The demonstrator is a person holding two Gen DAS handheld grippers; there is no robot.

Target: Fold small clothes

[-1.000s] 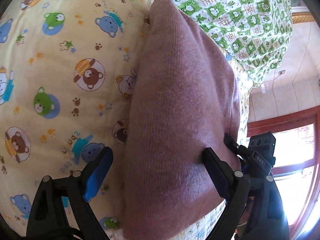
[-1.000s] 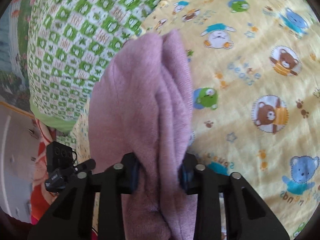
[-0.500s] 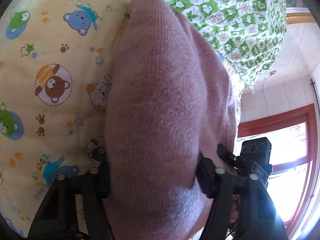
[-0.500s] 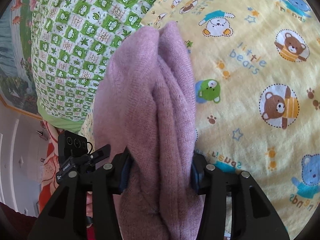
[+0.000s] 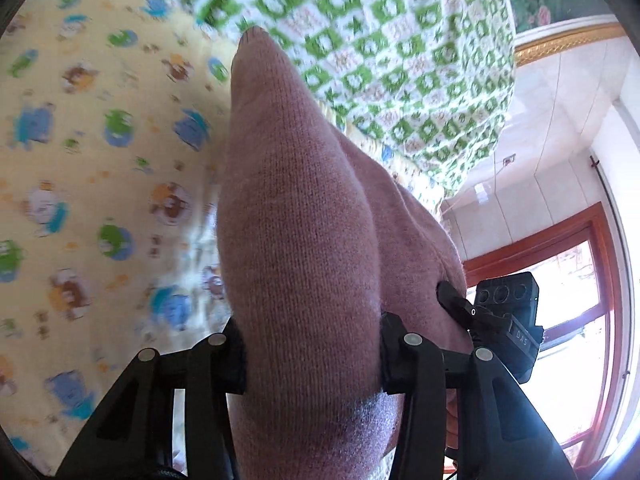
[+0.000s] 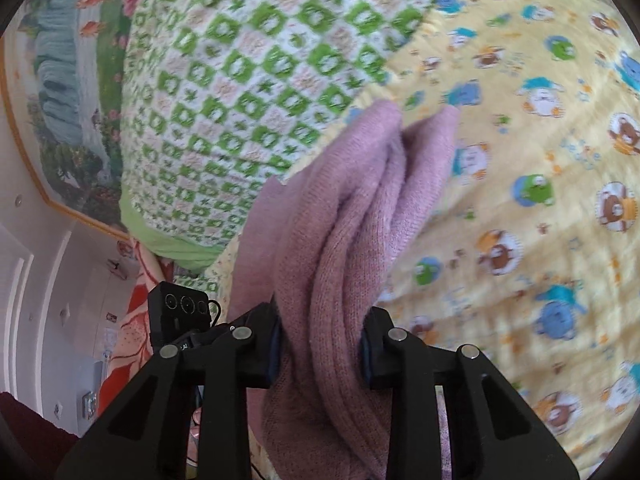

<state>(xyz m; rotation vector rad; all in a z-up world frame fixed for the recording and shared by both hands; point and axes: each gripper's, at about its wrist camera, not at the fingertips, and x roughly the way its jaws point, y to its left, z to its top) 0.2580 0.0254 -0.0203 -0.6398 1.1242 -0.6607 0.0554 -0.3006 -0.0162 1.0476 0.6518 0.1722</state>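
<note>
Your left gripper point(image 5: 312, 354) and right gripper point(image 6: 320, 350) each clamp the bunched pink knit garment point(image 5: 304, 240) between their pads, jaws closing on it. The garment hangs raised over the yellow bear-print sheet point(image 5: 100, 184), near the green checked blanket point(image 6: 240, 80).

Daylight is pouring in through the window point(image 5: 568, 328) at four o'clock in the left wrist view, blowing out its panes. Motion blur is smearing the bear-print sheet point(image 5: 80, 208) and checked quilt point(image 6: 240, 80), while fisheye distortion is bending and darkening both frames' edges.
</note>
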